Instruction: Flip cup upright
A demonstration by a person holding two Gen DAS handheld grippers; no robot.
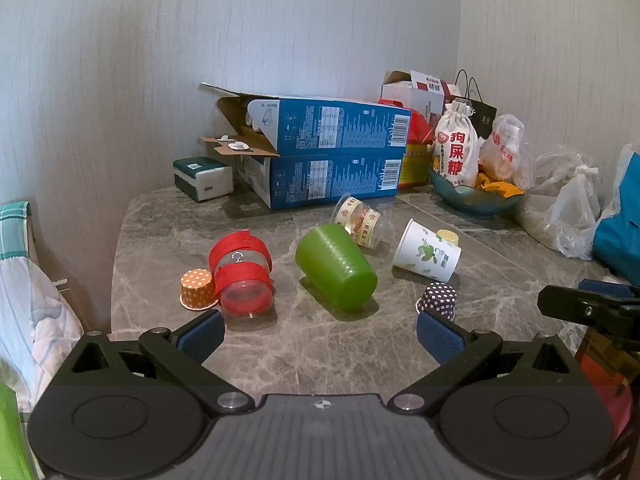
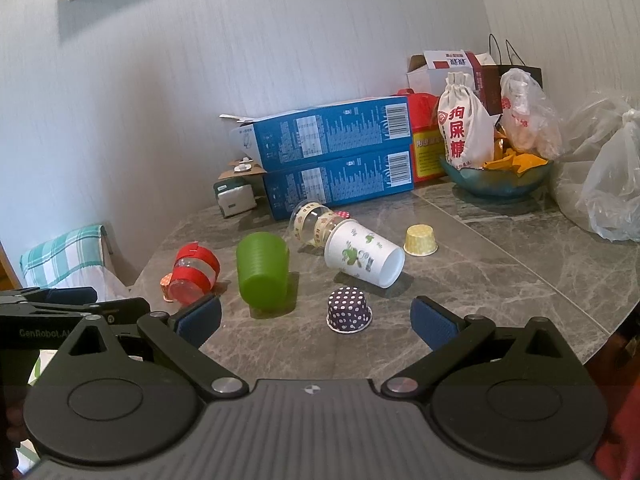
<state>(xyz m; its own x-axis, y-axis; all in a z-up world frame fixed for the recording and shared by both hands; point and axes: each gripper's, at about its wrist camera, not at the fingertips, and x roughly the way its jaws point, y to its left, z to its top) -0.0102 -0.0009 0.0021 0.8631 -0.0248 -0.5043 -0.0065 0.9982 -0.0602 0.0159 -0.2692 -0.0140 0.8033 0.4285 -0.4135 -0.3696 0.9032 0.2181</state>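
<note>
Above the near edge of the marble table (image 1: 320,344), the left gripper (image 1: 320,334) and right gripper (image 2: 316,320) hover level, jaws spread wide, holding nothing. Ahead, the green cup (image 1: 336,266) lies tipped on its side between a red-banded clear cup (image 1: 242,276) and a white paper cup (image 1: 426,252).

Left gripper (image 1: 320,334) and right gripper (image 2: 316,320) hover side by side, jaws spread

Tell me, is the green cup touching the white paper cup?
Apart. The left wrist view shows bare marble table between the green cup and the white paper cup.
</note>
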